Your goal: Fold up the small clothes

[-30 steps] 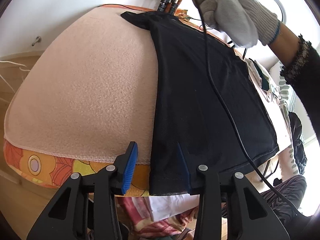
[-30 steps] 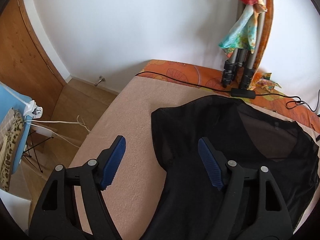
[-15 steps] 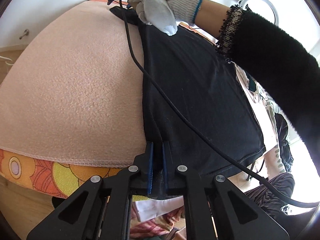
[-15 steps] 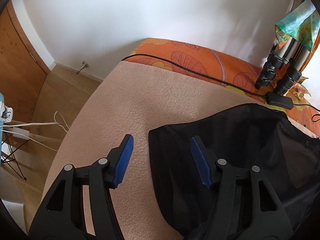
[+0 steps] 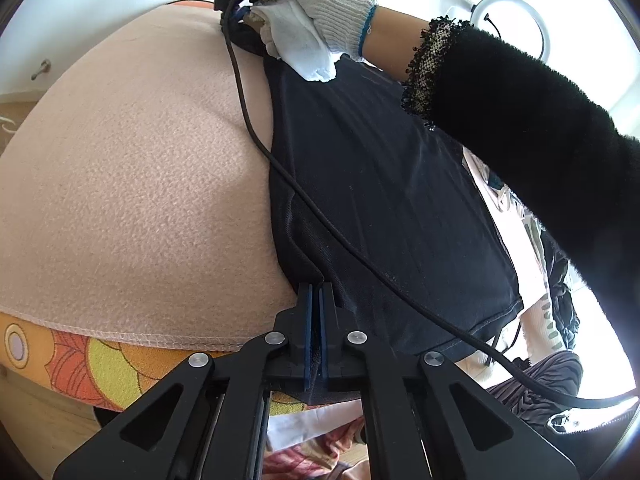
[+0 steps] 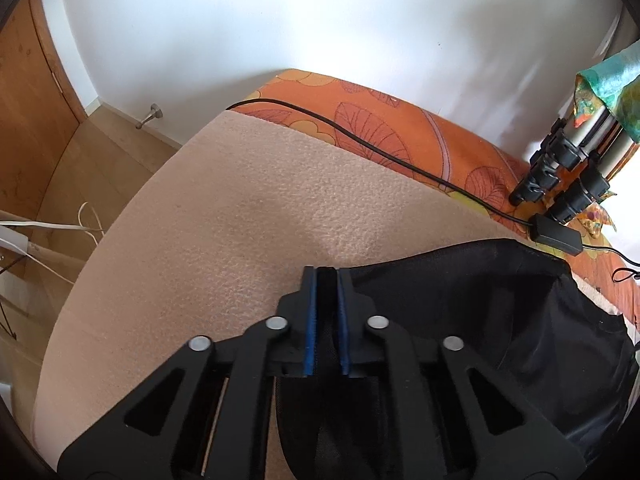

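Note:
A black shirt point(image 5: 380, 184) lies flat on a pink fleece blanket point(image 5: 132, 184). My left gripper point(image 5: 315, 300) is shut on the shirt's near left hem corner. My right gripper point(image 6: 326, 280) is shut on the left sleeve edge of the black shirt point(image 6: 500, 312) at the far end. In the left wrist view the gloved hand point(image 5: 308, 4) holds the right gripper at that far sleeve, and its cable point(image 5: 320, 216) trails across the shirt.
An orange patterned cover point(image 6: 400, 136) shows beyond the pink blanket point(image 6: 224, 216). Tripod legs point(image 6: 560, 176) and a black cable with a small box point(image 6: 554, 236) sit at the far right. Other clothes point(image 5: 556, 308) hang off the right side. Wooden floor lies to the left.
Both grippers have closed on the shirt: the left on the hem corner, then the right on the sleeve edge after moving down to it.

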A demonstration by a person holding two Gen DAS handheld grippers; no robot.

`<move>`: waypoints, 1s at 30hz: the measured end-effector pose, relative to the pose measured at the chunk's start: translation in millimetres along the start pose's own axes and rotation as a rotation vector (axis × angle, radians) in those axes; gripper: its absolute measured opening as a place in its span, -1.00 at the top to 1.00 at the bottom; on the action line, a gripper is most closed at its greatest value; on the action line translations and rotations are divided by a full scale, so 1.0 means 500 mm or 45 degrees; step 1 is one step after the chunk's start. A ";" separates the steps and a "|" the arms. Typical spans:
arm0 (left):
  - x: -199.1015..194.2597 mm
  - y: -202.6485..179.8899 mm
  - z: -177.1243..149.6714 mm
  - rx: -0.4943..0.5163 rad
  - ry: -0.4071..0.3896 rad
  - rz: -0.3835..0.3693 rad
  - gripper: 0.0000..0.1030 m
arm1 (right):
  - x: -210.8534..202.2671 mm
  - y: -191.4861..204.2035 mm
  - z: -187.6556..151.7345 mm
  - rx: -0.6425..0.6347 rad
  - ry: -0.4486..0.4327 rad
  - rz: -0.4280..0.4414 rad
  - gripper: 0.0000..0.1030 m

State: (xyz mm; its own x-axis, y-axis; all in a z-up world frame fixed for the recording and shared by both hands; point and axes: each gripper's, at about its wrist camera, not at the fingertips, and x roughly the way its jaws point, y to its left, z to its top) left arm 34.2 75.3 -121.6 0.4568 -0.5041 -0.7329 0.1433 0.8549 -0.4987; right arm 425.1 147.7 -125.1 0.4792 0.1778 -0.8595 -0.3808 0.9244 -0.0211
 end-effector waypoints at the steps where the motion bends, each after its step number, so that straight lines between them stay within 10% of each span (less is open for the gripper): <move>1: -0.004 0.000 0.000 0.007 -0.007 -0.003 0.98 | -0.005 -0.010 0.000 0.019 -0.001 0.011 0.90; 30: 0.010 -0.163 -0.005 0.302 -0.039 -0.110 0.99 | -0.252 -0.330 -0.085 0.217 -0.178 -0.172 0.91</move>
State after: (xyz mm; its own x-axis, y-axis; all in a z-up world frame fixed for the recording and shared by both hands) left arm 22.8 2.7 -86.0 0.4596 -0.5758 -0.6762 0.3833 0.8154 -0.4338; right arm 394.0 -41.3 -34.8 0.6259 0.0827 -0.7755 -0.1728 0.9843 -0.0345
